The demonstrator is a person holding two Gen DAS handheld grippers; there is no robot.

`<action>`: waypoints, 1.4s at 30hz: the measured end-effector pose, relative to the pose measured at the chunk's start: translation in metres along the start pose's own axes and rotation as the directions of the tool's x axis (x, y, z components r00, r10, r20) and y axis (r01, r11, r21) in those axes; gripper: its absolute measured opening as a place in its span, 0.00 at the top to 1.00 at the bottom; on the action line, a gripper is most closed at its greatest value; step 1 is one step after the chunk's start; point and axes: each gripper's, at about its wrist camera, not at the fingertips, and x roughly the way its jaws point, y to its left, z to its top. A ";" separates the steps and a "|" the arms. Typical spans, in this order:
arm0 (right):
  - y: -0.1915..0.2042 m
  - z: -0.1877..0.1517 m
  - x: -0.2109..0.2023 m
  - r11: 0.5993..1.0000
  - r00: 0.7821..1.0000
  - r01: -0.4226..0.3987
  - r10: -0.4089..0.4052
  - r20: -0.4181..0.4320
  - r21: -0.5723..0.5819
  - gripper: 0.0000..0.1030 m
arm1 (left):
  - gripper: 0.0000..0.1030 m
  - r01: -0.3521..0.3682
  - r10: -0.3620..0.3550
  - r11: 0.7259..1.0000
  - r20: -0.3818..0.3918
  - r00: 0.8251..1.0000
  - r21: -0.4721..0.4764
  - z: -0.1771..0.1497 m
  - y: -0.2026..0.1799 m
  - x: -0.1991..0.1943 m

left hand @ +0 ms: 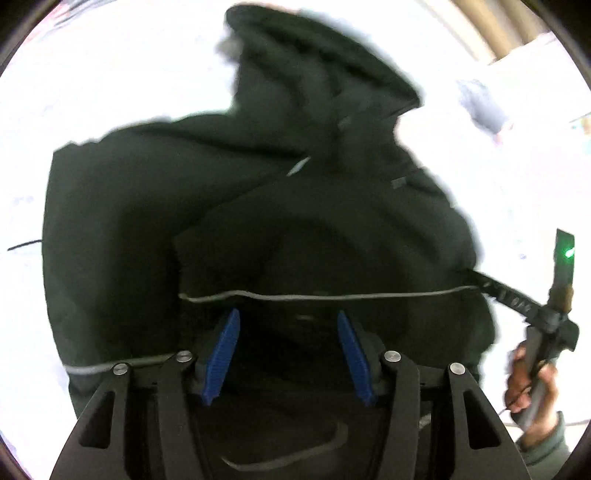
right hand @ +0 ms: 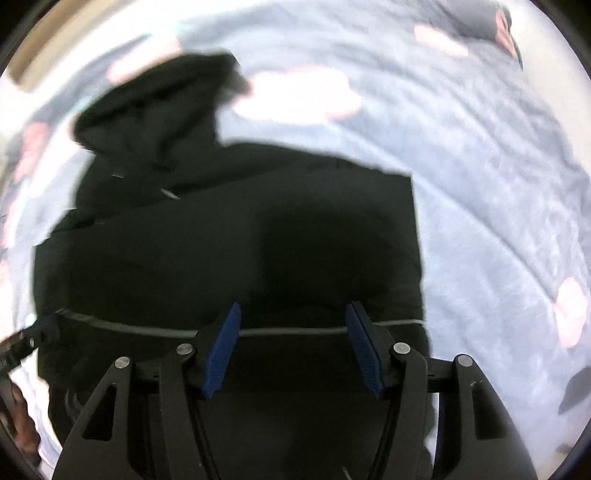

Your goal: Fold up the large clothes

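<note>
A large black hooded jacket (left hand: 258,206) lies spread on a pale bed cover, hood at the far end. A thin grey piping line (left hand: 317,295) runs across its near part. My left gripper (left hand: 288,317) is open just above the dark fabric, blue pads apart, nothing between them. In the right wrist view the same jacket (right hand: 229,236) fills the middle. My right gripper (right hand: 291,314) is open over its near edge, by the grey piping (right hand: 147,328). The right gripper also shows in the left wrist view (left hand: 476,277), its tip at the jacket's right edge.
The bed cover (right hand: 480,177) is pale blue-grey with pink patches. A hand (left hand: 532,384) holds the right tool at the left view's right edge. A wooden strip (left hand: 487,26) and a grey object (left hand: 484,103) lie far right. Both views are motion-blurred.
</note>
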 end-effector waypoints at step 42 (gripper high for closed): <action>0.063 0.218 0.093 0.974 0.974 -0.221 0.218 0.052 0.042 0.38 | 0.44 -0.029 0.060 0.989 0.216 0.975 -0.146 0.216 0.067 0.009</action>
